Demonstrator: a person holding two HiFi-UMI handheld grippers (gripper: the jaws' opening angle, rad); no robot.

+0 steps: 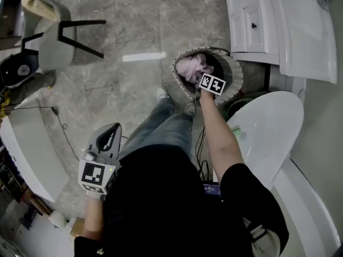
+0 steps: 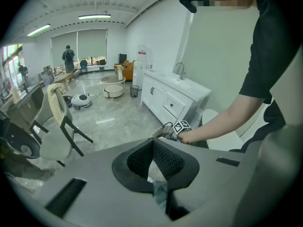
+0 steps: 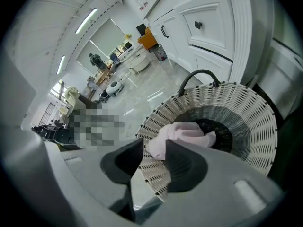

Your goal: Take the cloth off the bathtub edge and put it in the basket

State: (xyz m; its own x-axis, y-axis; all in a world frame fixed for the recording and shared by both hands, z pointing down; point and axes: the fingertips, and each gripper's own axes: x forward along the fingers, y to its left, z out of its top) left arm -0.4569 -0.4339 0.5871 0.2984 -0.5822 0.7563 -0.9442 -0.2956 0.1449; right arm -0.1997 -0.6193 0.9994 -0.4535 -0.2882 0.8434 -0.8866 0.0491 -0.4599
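A pale pink cloth [image 1: 191, 67] [image 3: 184, 132] lies bunched inside the white wicker basket [image 1: 236, 75] [image 3: 248, 122], up against its near wall. My right gripper [image 1: 200, 78] [image 3: 154, 146] reaches down into the basket from above the rim. Its jaws stand a little apart, with a lobe of the cloth at their tips and no pad pressing on it. My left gripper [image 1: 109, 134] [image 2: 152, 143] hangs low at my left side over the floor. The tips of its jaws touch and nothing is between them.
The basket stands on the grey marble floor beside a white vanity cabinet [image 1: 251, 19] and a closed white toilet [image 1: 267, 128]. A grey chair [image 1: 60, 37] with a cloth over its back is at the far left. A long white fixture [image 1: 29, 150] runs along my left.
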